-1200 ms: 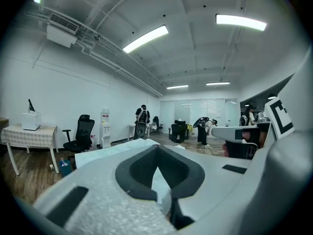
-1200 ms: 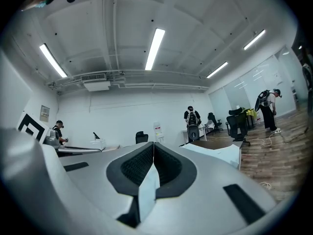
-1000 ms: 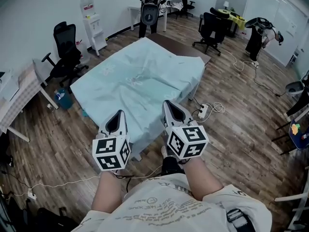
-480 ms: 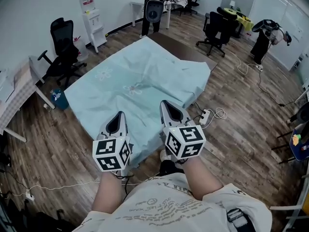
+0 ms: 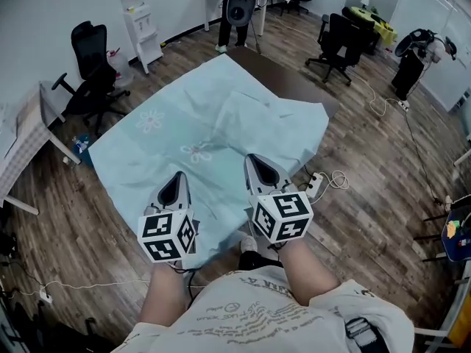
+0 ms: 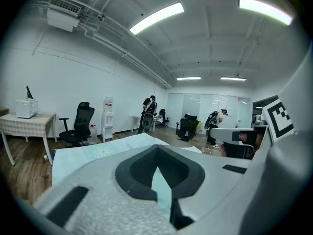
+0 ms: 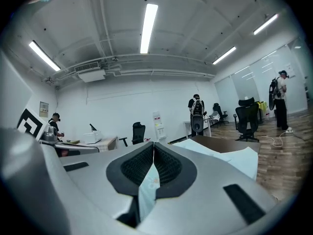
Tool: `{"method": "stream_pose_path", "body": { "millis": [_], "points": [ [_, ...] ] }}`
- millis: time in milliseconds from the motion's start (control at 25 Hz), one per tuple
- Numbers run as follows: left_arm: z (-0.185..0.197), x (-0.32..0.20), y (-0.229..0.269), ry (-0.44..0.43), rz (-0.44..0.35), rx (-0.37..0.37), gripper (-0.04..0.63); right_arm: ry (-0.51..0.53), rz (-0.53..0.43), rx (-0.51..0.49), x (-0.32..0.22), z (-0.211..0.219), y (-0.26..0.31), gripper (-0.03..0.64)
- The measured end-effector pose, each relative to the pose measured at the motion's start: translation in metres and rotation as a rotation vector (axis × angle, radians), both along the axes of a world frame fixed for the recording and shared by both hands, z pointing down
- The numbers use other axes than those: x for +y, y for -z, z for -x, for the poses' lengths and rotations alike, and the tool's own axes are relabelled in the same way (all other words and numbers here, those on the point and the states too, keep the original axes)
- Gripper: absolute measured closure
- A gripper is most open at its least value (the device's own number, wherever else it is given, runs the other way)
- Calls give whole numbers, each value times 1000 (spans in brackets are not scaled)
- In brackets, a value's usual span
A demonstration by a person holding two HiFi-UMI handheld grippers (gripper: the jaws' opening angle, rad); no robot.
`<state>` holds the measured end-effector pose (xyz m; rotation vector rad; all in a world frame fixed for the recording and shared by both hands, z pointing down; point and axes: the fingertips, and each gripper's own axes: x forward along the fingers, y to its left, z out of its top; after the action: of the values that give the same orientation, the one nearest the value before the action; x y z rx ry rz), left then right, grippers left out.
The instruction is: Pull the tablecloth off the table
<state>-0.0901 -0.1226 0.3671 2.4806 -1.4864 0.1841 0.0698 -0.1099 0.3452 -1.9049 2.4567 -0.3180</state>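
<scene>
A pale blue tablecloth (image 5: 199, 134) with faint flower prints lies rumpled over a dark brown table (image 5: 291, 79), whose far corner is bare. My left gripper (image 5: 178, 179) is shut on the cloth's near edge, and a strip of cloth (image 6: 159, 190) shows between its pads. Beside it my right gripper (image 5: 257, 160) is shut on the same edge, with pinched cloth (image 7: 146, 187) showing in the right gripper view. The cloth's near part hangs stretched toward both grippers, and its right side is folded back.
Black office chairs stand at the left (image 5: 92, 68) and far right (image 5: 342, 39). A person (image 5: 239, 2) stands beyond the table. A power strip and cable (image 5: 320, 182) lie on the wooden floor at the right. A checked table (image 5: 18, 149) is at the left.
The cloth has slid toward me, baring more of the table's far corner. Both grippers keep their hold on its near edge.
</scene>
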Motion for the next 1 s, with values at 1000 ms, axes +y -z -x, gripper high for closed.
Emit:
{"method": "stream_pose_path", "body": {
  "millis": [1000],
  "points": [
    [2,-131,-120,272,313,-99,584,171,238,97,-192,-77,-99,601]
  ]
}}
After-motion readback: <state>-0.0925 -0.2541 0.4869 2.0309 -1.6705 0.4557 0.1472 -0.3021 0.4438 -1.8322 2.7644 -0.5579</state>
